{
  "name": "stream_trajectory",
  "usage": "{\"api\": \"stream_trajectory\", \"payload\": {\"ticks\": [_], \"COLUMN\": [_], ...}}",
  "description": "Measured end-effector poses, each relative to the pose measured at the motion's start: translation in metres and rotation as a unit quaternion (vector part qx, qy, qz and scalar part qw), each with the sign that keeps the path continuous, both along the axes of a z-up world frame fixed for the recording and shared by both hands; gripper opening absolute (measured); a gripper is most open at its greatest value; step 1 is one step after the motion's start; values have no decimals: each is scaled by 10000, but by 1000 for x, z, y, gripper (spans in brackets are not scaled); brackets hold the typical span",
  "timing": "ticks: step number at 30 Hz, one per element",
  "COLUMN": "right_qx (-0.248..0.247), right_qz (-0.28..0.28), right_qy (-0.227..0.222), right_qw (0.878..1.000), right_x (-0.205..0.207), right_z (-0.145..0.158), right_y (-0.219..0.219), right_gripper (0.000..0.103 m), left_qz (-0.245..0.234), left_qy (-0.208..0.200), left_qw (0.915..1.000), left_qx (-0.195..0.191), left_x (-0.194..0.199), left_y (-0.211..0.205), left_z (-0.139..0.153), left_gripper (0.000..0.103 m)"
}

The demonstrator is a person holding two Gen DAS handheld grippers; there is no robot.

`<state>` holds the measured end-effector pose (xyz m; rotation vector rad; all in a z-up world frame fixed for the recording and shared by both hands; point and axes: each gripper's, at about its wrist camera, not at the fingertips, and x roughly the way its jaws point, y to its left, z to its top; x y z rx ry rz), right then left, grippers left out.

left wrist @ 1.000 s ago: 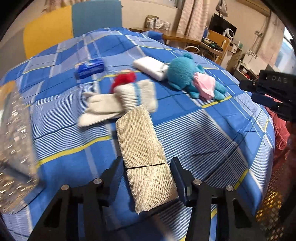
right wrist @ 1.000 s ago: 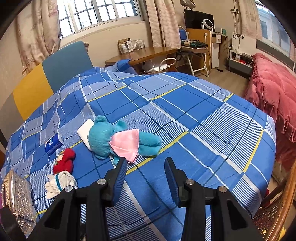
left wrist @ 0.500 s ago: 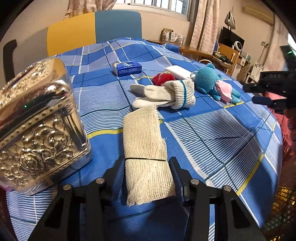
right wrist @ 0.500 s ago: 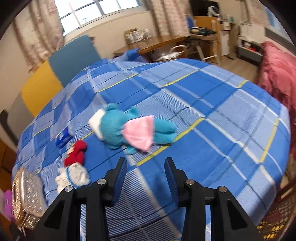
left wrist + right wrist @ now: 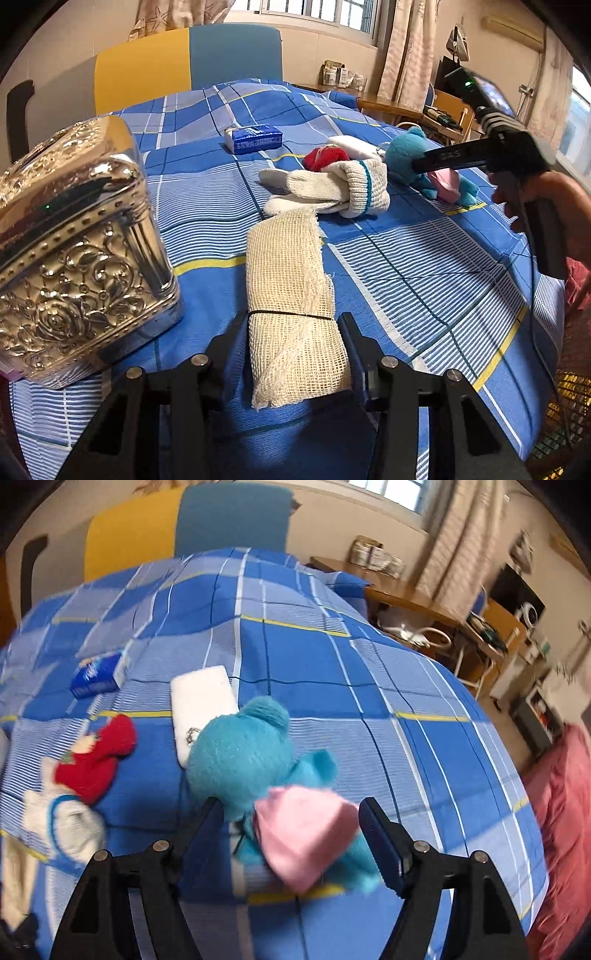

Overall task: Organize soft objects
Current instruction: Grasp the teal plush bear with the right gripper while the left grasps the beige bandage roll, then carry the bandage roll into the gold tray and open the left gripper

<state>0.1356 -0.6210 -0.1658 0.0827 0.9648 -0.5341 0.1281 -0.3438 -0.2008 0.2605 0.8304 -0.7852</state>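
Blue checked bedding (image 5: 424, 280) covers the bed, with a yellow and blue headboard (image 5: 184, 62) behind it.

From the left wrist camera, the left gripper (image 5: 291, 343) has its two black fingers pressed on both sides of a cream gauze roll (image 5: 291, 295). A thin black band goes around the roll, and the roll's far end lies on the bed. Just to the left sits a shiny silver box (image 5: 74, 240) with swirly patterns. Past the roll lies a white sock bundle (image 5: 332, 188) with a teal stripe, touching a small red toy (image 5: 325, 157). Farther back is a little blue pack (image 5: 253, 138). The right gripper (image 5: 436, 160) reaches in from the right, over a teal plush bear (image 5: 402, 155).

From the right wrist camera, the right gripper (image 5: 291, 830) is spread wide. The teal plush bear (image 5: 240, 757) lies between its fingers, with its pink skirt (image 5: 306, 834) nearest the camera. The fingers do not look like they are squeezing it. A flat white pad (image 5: 201, 698) lies right behind the bear's head. The red toy (image 5: 96, 760) and the white sock bundle (image 5: 62, 819) are off to the left, and the blue pack (image 5: 99, 672) is farther back. This picture is a bit blurry.
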Motion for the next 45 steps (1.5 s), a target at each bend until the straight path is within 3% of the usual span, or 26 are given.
{"api": "stream_trajectory", "payload": {"ticks": [8,10,11,16,19,25,27,29,31,38,45], "right_qx": [64,19,58,738,1247,1765,2107,2715,3011,2893,3260], "right_qz": [175,126,68,-299,-446,-444,-629,-825,-877,-435,-571], "right_qy": [157,308,269,-116,-402,-1103,-1329,-1653,-1835,-1675,-1856], "right_qw": [9997,9994,9996,9968,9904,9771,9664,9446,9316,9415,9252], "right_x": [13,14,12,-4,-15,-47,-65,-83,-92,-84,-87], "right_z": [-22,-27,-25,-15,-6,28,31,28,24,18,11], "right_y": [-7,-7,-10,-25,-25,13,32,50,66,91,80], "right_gripper": [74,48,42,35,35,35,35,35,35,35,35], "left_qz": [8,9,9,12,11,3,-14,-16,1,-122,-208], "left_qy": [-3,2,3,45,57,88,129,197,311,161,25], "left_qw": [10000,10000,10000,10000,9999,9999,9998,9996,9991,9984,9966], "left_qx": [-12,-21,-24,-78,-93,-127,-163,-224,-299,-522,-802], "left_x": [-3,-3,-2,-1,0,0,1,4,6,-13,-33], "left_y": [1,0,1,3,4,5,6,8,12,26,56], "left_z": [0,0,0,0,0,0,0,1,4,28,59], "left_gripper": [49,49,49,49,50,50,48,48,46,46,46]}}
